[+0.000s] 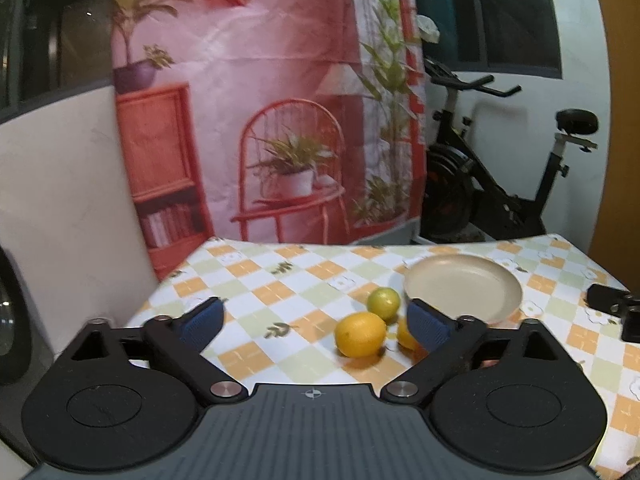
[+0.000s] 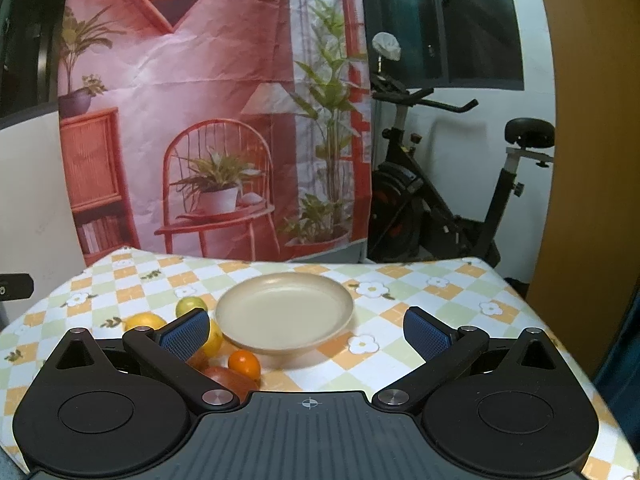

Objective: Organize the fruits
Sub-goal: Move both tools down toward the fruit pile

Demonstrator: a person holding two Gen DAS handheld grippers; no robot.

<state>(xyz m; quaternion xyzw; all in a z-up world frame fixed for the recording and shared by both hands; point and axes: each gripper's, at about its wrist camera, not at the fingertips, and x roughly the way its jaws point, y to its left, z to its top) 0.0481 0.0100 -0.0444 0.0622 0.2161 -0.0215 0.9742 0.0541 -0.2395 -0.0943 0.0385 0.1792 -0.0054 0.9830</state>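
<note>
Several fruits lie loose on the desk (image 2: 440, 280) just left of the empty plate (image 2: 285, 312). Both grippers, left gripper (image 1: 316, 320) and right gripper (image 2: 306, 332), stand spread wide, holding nothing. Recommended: centre the fingers around the nearest lemon (image 1: 360, 334), close gently, lift clear of the rim.

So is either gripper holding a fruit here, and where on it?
Nothing is held. The left gripper and right gripper are both open, with the fruits on the table beside the empty plate.
</note>
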